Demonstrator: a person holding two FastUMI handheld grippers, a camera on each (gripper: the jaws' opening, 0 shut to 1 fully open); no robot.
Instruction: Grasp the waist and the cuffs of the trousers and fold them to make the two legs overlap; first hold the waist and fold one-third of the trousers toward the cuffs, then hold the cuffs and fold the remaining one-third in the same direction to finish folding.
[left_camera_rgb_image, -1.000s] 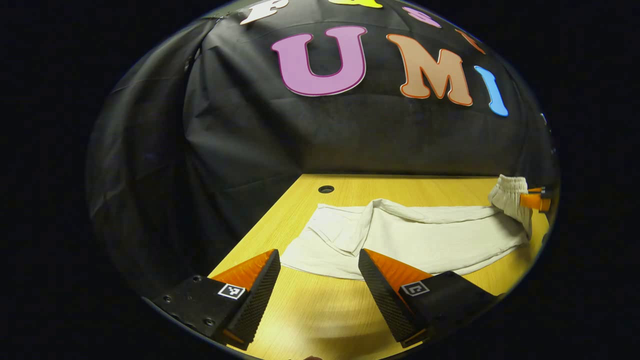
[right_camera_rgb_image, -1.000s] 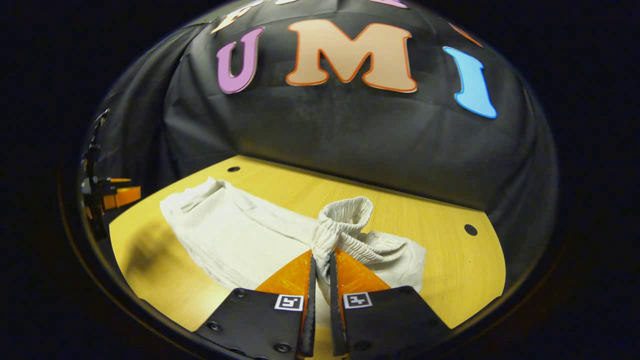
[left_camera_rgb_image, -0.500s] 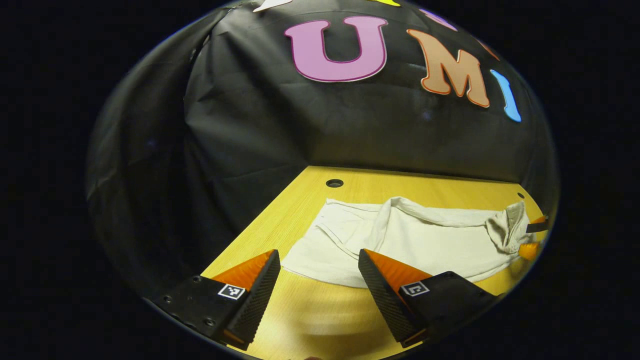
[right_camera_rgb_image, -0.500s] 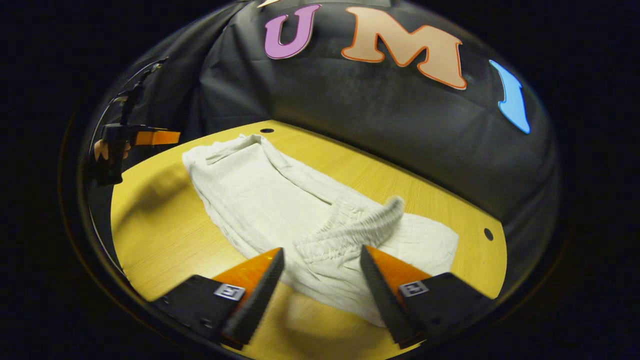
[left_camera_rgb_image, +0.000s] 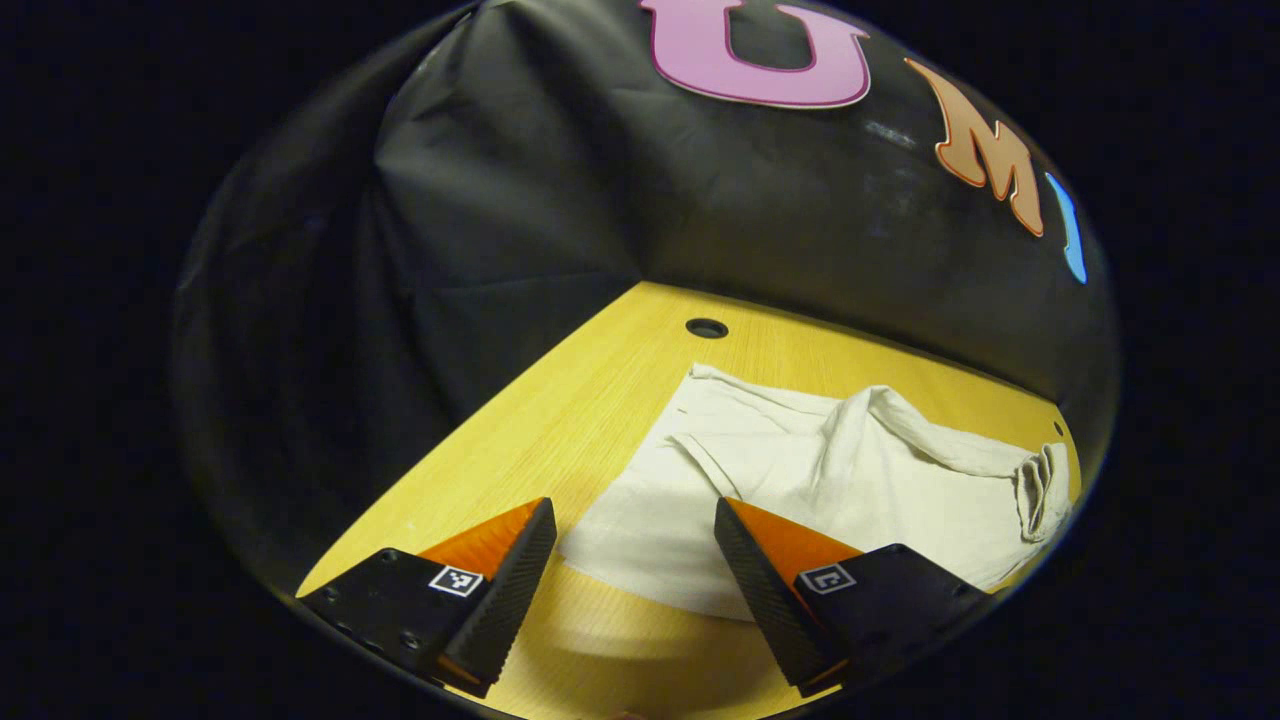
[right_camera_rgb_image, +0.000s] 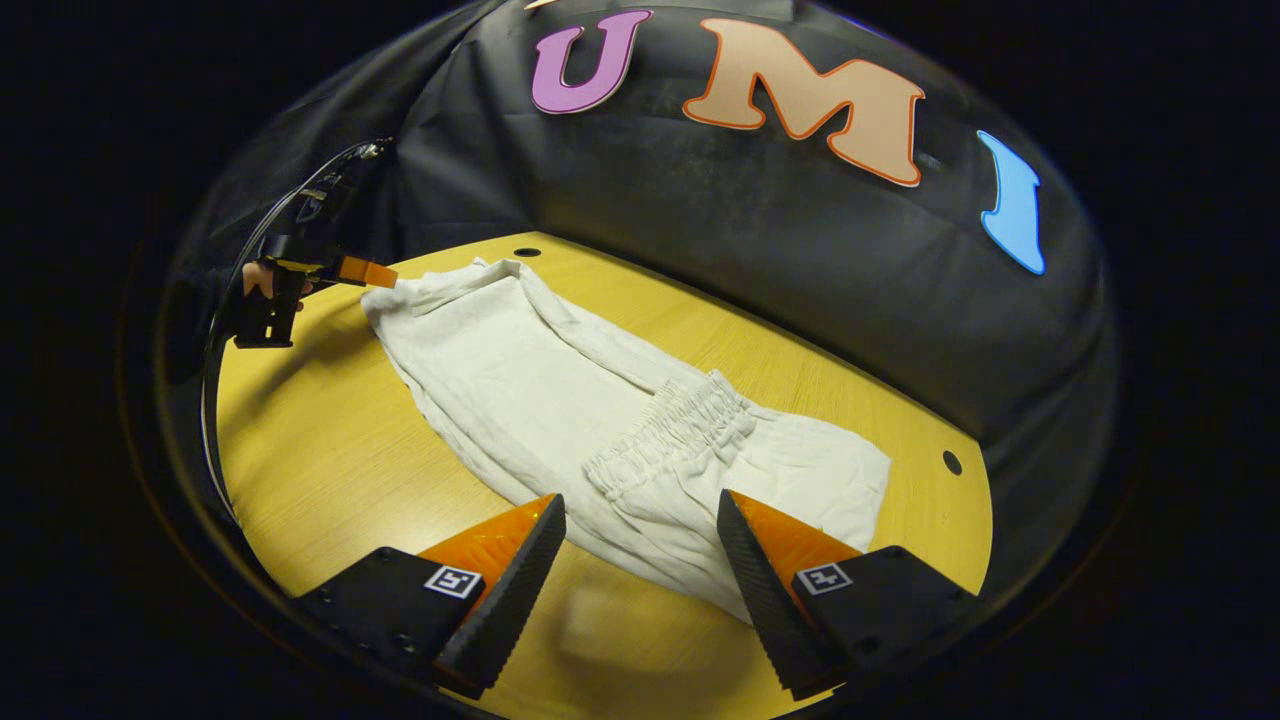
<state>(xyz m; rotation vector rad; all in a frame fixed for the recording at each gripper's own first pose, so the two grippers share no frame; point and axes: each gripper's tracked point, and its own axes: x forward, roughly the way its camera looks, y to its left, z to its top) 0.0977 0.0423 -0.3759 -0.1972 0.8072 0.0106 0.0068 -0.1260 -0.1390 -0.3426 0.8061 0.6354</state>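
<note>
Trousers (right_camera_rgb_image: 560, 400) lay flat on the table (right_camera_rgb_image: 330, 470), pale cloth running from the far left corner toward the near right. Waist (right_camera_rgb_image: 670, 430) was folded over onto the legs, its gathered band lying across the cloth about midway along. Cuffs (right_camera_rgb_image: 450, 285) sat at the far left end, near a hole (right_camera_rgb_image: 526, 252) in the tabletop.

Right gripper (right_camera_rgb_image: 640, 560) hovered above the near edge of the folded part, fingers spread wide, nothing between them.

Left gripper (left_camera_rgb_image: 633, 565) also stood spread apart, empty, above the near edge of the trousers (left_camera_rgb_image: 800, 480) at the cuff end. In the right gripper view the left gripper (right_camera_rgb_image: 372, 272) showed far off at the left, its tip just beside the cuffs; whether it touched the cloth could not be told. A hand (right_camera_rgb_image: 262, 282) held it.

In the left gripper view the waist (left_camera_rgb_image: 1040, 485) showed bunched at the far right, and a hole (left_camera_rgb_image: 707, 328) lay beyond the cuffs.
</note>
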